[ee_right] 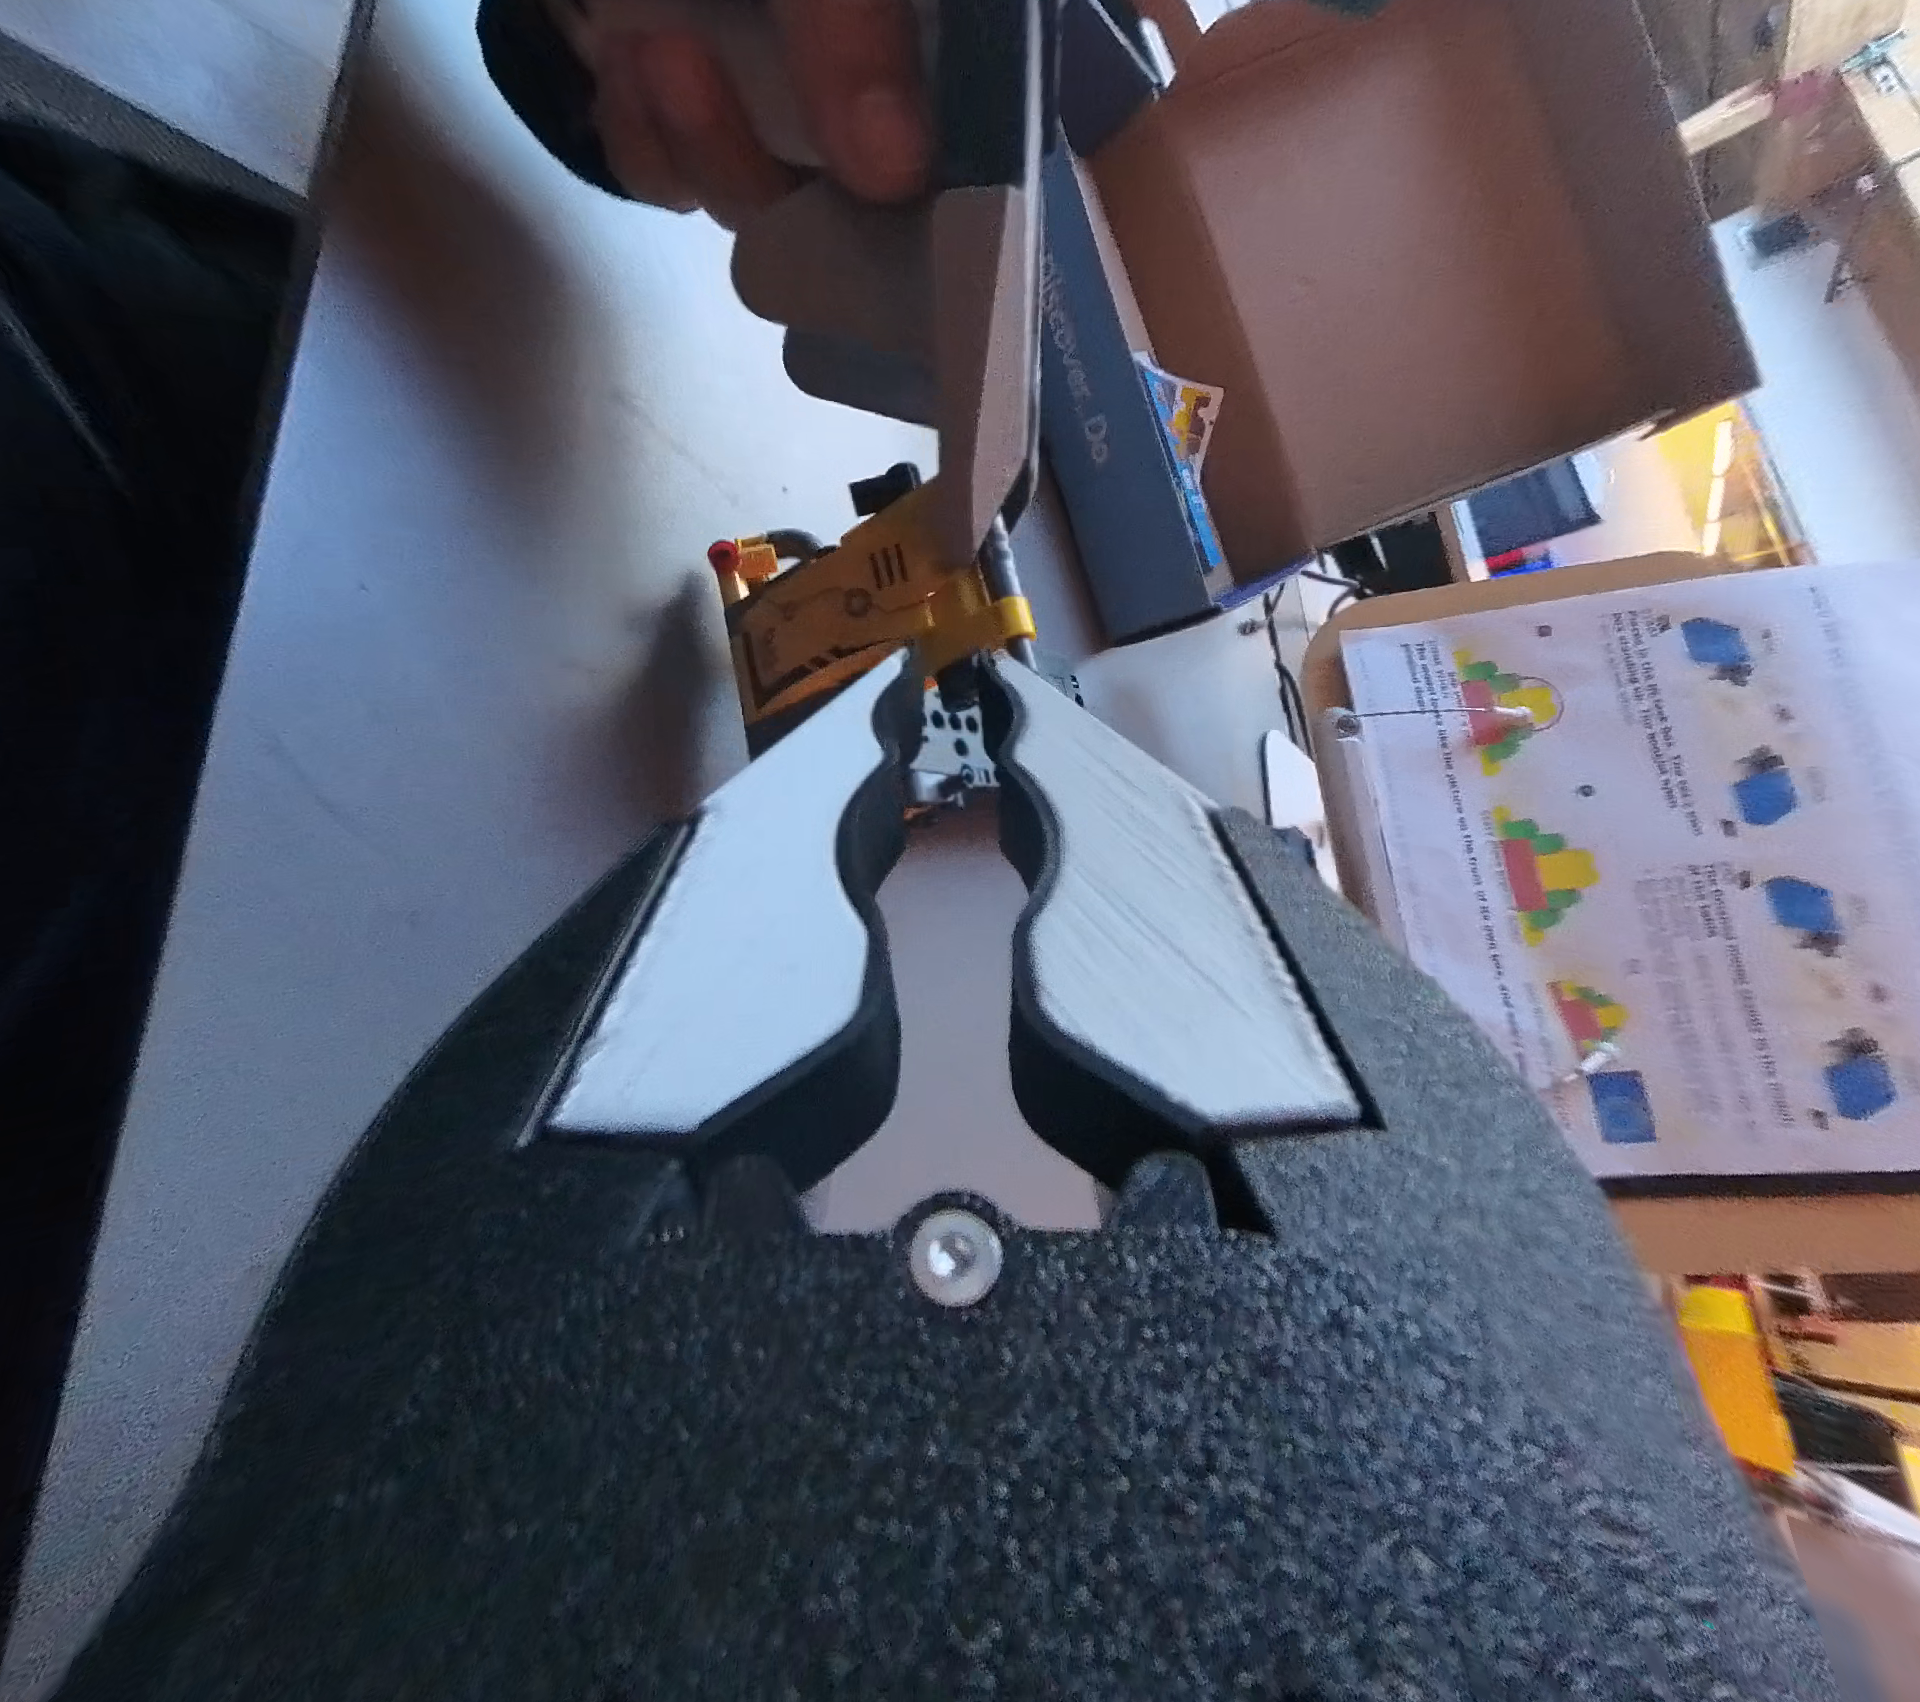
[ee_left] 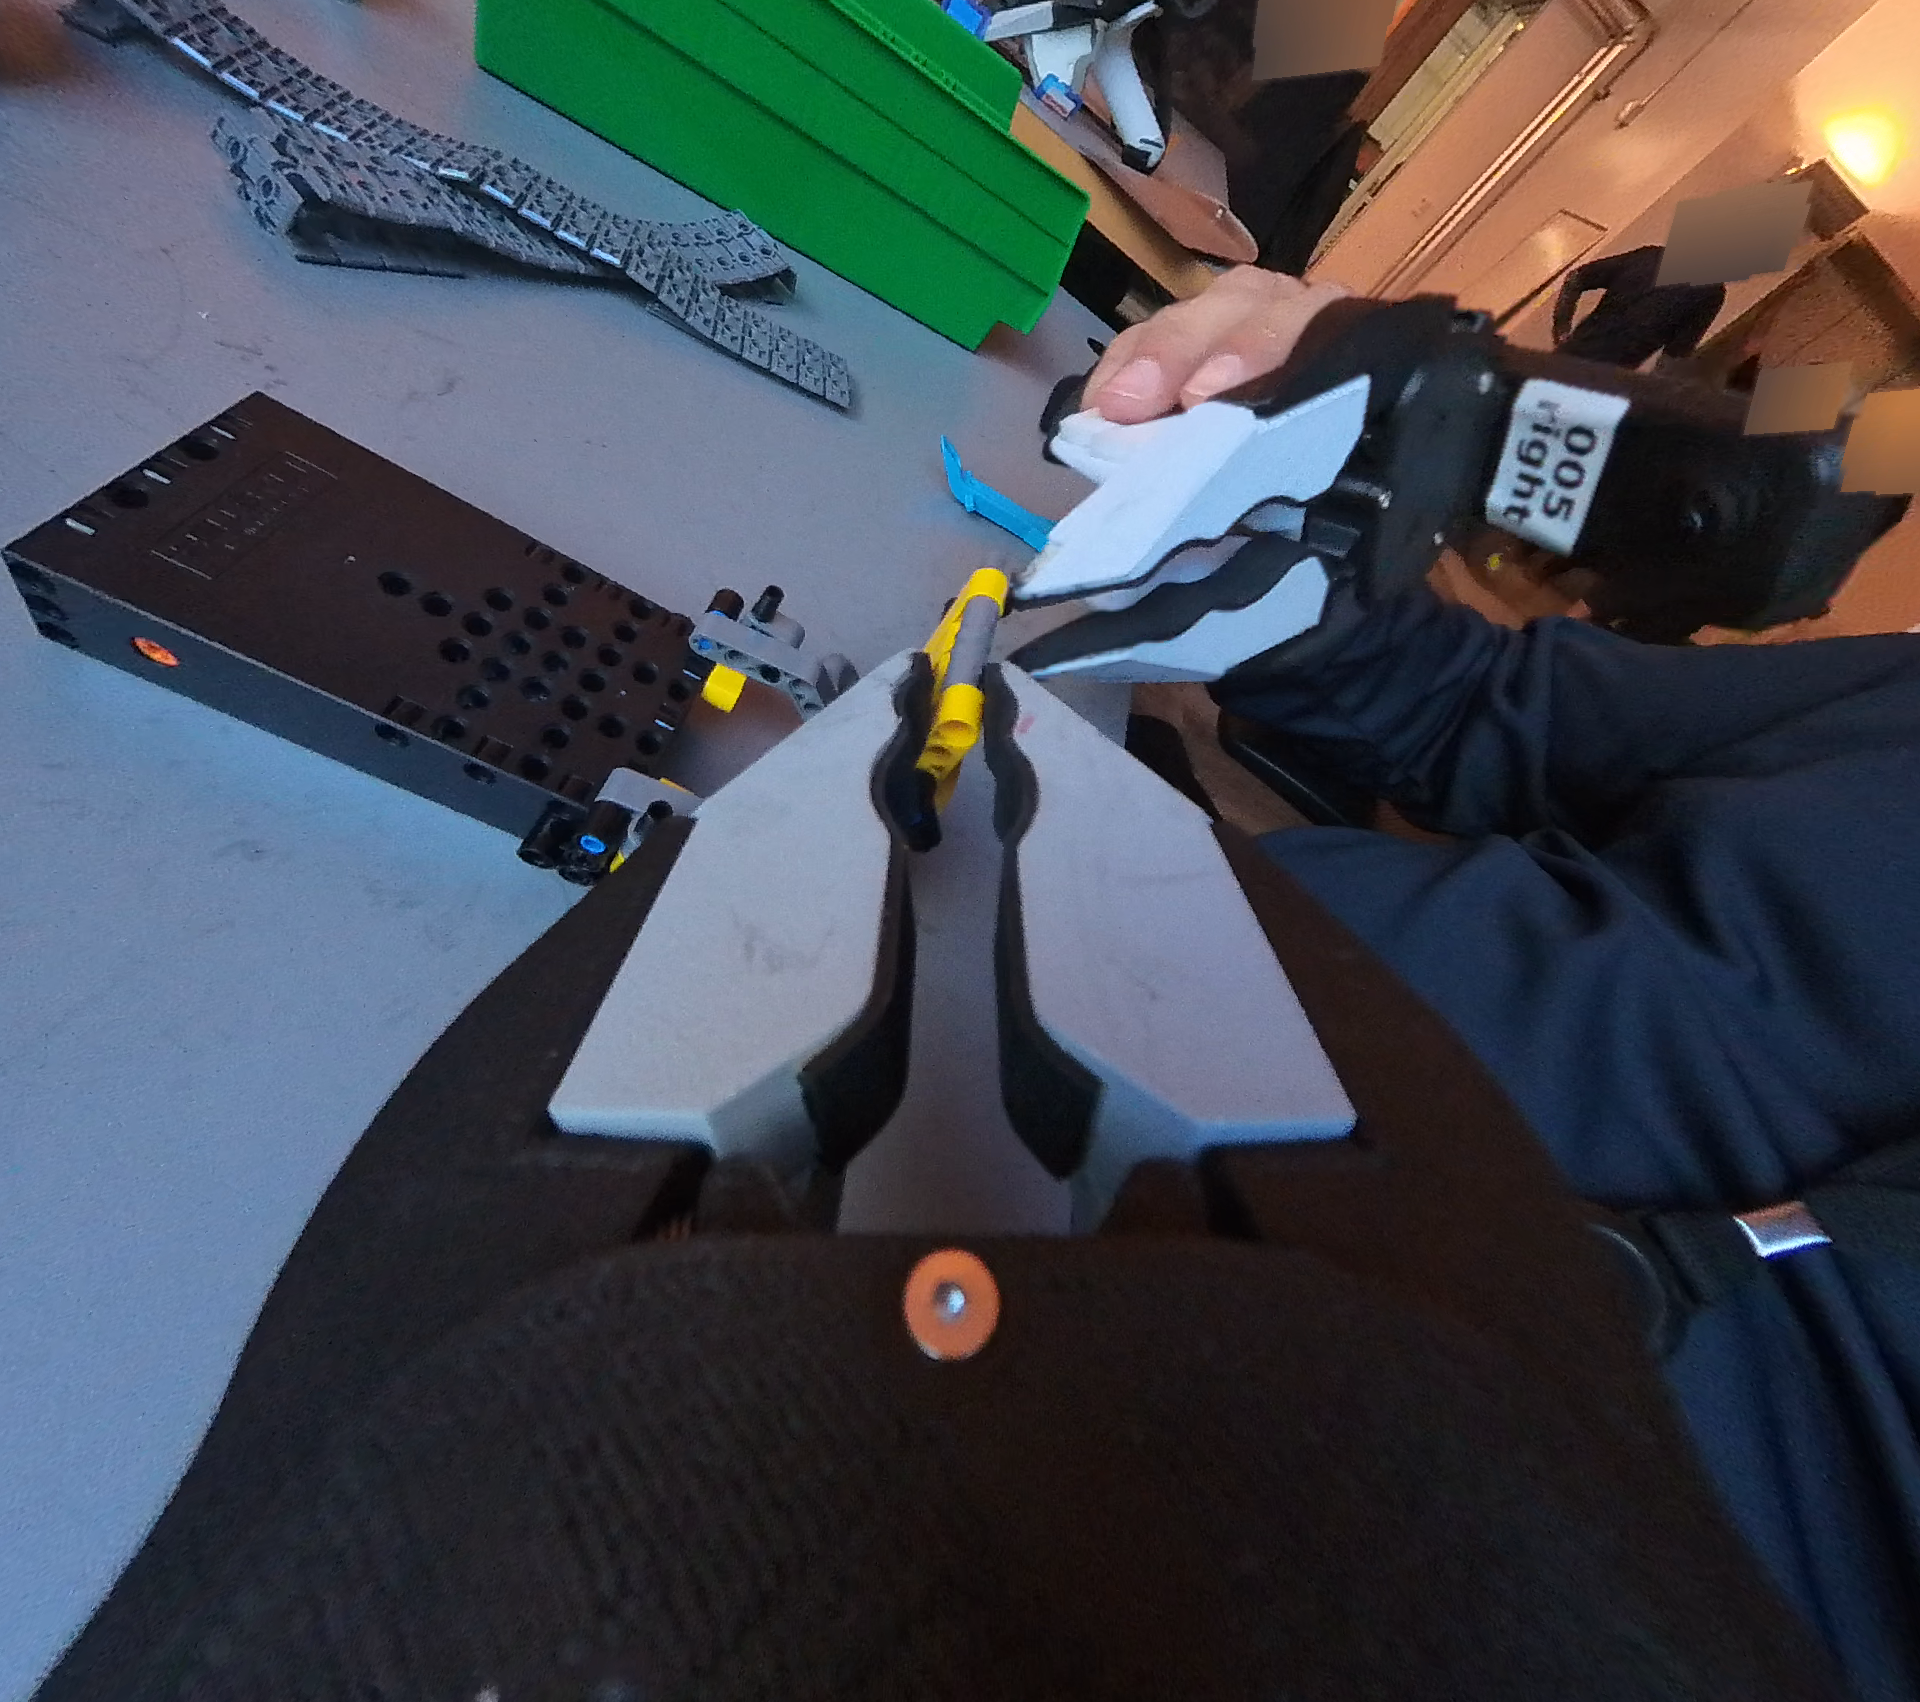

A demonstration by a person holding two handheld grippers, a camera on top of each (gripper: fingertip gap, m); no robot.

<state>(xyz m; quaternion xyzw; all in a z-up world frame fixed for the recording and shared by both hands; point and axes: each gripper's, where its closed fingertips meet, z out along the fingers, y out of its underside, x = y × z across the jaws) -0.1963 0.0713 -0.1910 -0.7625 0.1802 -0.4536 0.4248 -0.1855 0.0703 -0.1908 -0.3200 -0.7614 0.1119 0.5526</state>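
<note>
The left gripper is clenching a yellow piece; at 1 o'clock the right gripper, slightly parted, is touching its grey axle.

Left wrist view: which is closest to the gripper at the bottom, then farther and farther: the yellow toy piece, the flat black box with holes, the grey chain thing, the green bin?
1. Yellow toy piece: clamped in the left gripper.
2. Flat black box: lying just left of the fingers.
3. Grey chain: farther back on the left.
4. Green bin: behind the chain, at the table's far edge.
</note>
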